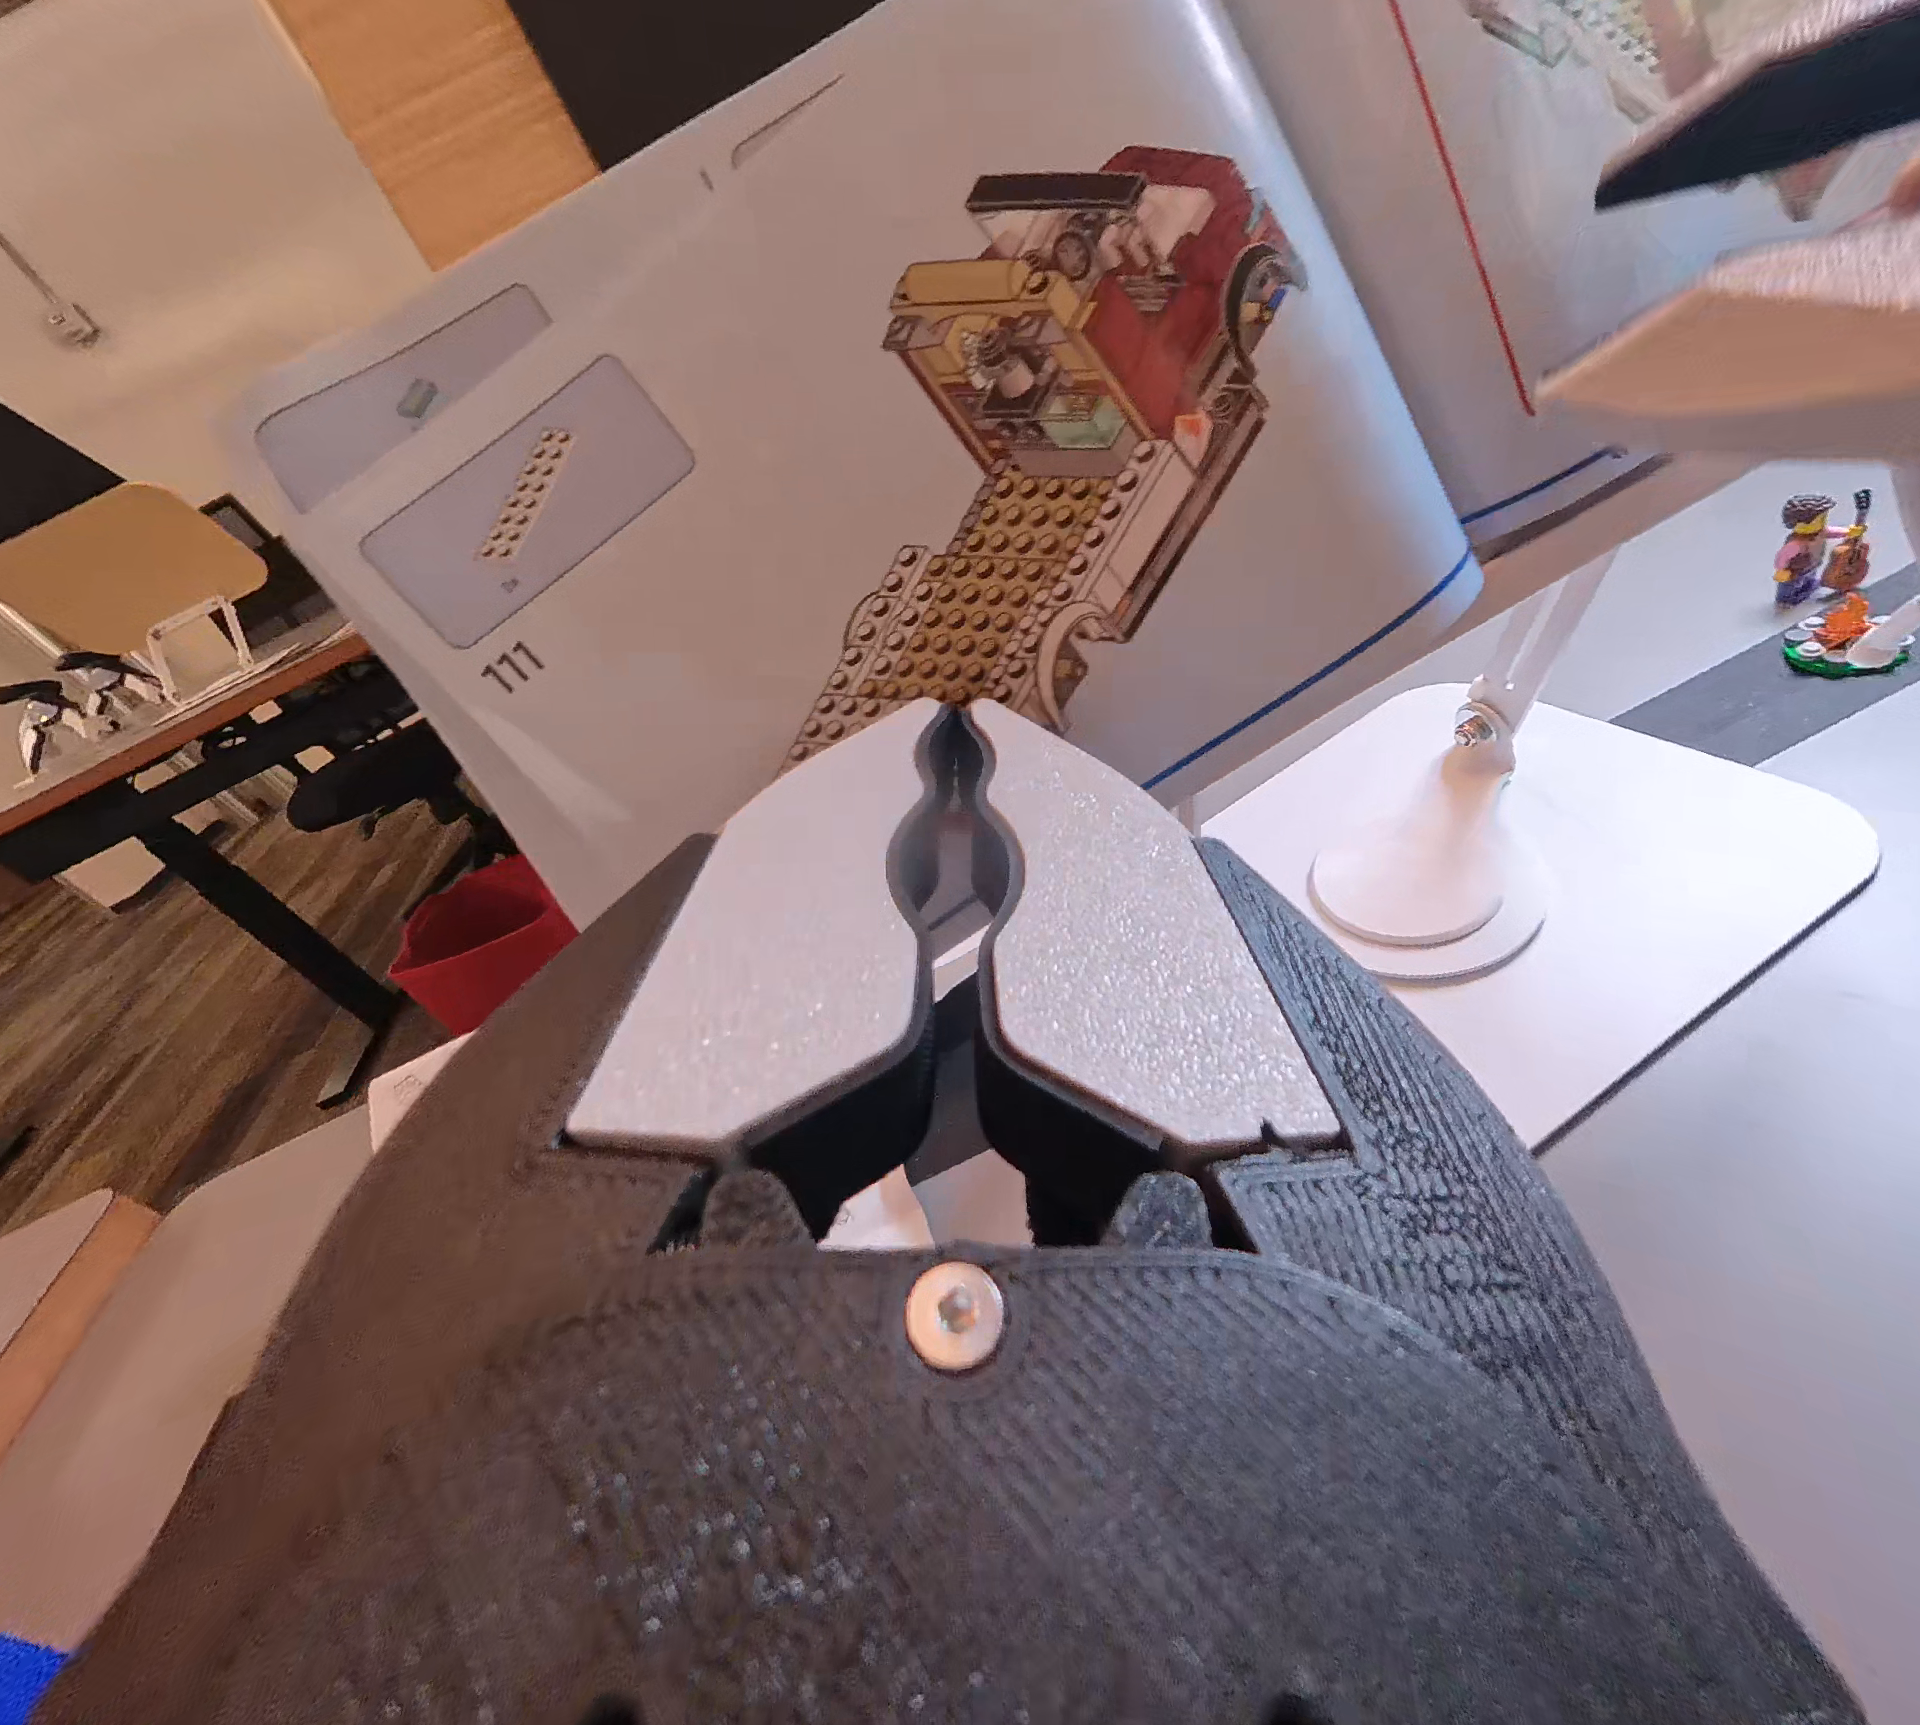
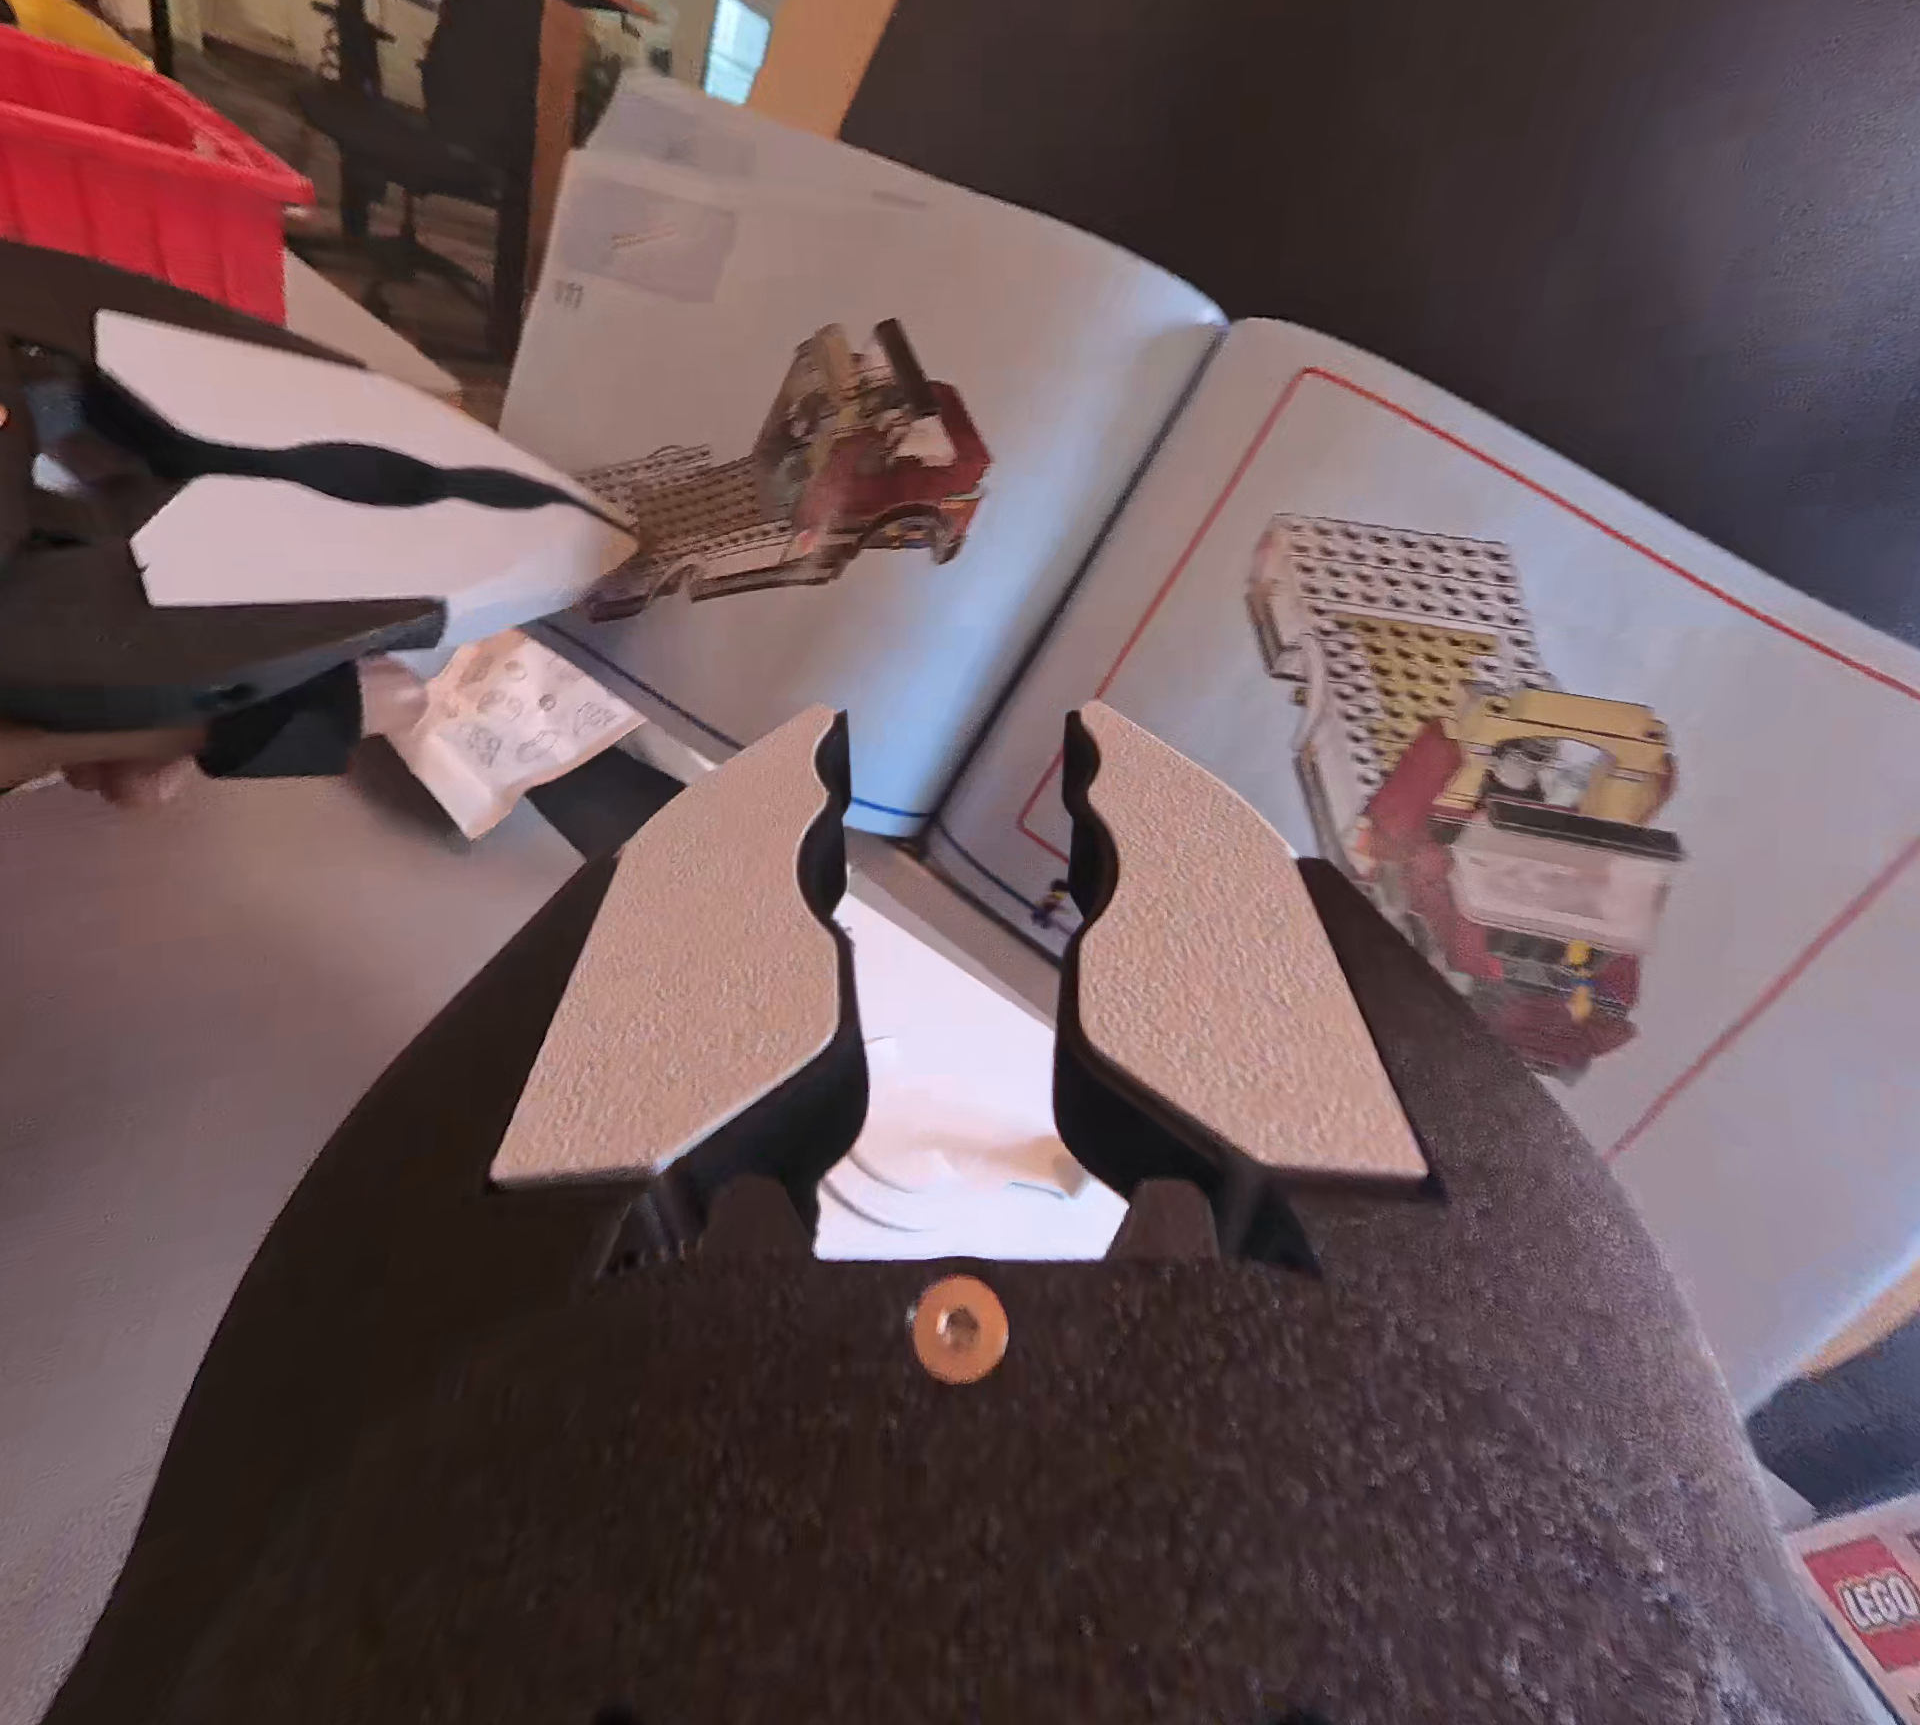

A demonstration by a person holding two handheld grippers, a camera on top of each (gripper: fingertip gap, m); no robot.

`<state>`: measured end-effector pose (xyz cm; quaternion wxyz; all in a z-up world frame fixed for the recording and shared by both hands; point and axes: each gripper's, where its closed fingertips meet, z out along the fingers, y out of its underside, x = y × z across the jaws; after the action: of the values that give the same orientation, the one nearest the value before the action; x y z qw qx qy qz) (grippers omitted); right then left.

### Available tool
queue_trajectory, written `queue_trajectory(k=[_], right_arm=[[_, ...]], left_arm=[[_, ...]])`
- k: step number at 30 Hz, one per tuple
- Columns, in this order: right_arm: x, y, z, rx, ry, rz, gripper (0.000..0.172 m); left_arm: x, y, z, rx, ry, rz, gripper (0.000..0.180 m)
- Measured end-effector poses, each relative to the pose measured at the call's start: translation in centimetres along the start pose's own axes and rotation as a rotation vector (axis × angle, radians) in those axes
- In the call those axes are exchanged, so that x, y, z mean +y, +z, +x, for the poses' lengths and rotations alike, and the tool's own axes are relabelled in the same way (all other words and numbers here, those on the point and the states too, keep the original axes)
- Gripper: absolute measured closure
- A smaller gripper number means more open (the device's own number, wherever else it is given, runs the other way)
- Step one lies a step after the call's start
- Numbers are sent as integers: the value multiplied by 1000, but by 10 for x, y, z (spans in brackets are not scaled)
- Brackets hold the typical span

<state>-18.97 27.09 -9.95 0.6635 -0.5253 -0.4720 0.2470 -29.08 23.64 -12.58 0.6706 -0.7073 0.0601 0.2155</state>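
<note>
Desk (image 1: 1714, 1104) surface is pale grey and matte, with a white rounded board (image 1: 1662, 844) lying on it that carries the round foot of a white stand (image 1: 1423, 886). Propped on that stand, an open instruction booklet (image 1: 831, 387) shows brick-built vehicle drawings on both pages. The left tool (image 1: 954, 719) has its jaws brought together with nothing between them, tips right at the lower edge of the booklet's left page. The right tool (image 2: 956, 730) has its jaws parted to a moderate width around nothing, pointing at the booklet's spine near the bottom edge. A toy minifigure (image 1: 1818, 548) with a guitar stands beside a small brick campfire (image 1: 1844, 636) on a dark strip of the desk past the stand. A crumpled printed paper bag (image 2: 509, 730) lies on the desk below the left page. Behind the booklet rises a dark wall panel (image 2: 1455, 117). Farther off, the room has wood-look flooring (image 1: 156, 979), a red bin (image 1: 478, 937), wooden-topped desks on black frames (image 1: 187, 740) and a black office chair (image 2: 436, 96).
</note>
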Motion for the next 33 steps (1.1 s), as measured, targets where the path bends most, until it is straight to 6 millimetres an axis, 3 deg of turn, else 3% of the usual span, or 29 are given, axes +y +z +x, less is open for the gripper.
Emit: queue_trajectory(k=[4, 10, 12, 15, 18, 23, 33], right_arm=[[5, 10, -26, -43, -101, -36, 133], [13, 23, -32, -46, -118, -81, 135], [13, 23, -32, -50, -112, -80, 135], [14, 22, -31, -55, -114, -86, 135], [14, 22, -31, -64, -121, -98, 135], [14, 21, -30, -69, -119, -105, 135], [15, 21, -29, -71, -108, -104, 135]], left_arm=[[10, -2, -12, -26, -64, -19, 180], [20, -13, -29, -52, -175, -30, 180], [5, -19, -38, -57, -194, 19, 180], [-35, -30, -65, -100, -212, 125, 180], [-48, -23, -80, -91, -253, 124, 175], [-32, -1, -82, -75, -261, 24, 172], [-30, 0, -81, -86, -244, 27, 173]])
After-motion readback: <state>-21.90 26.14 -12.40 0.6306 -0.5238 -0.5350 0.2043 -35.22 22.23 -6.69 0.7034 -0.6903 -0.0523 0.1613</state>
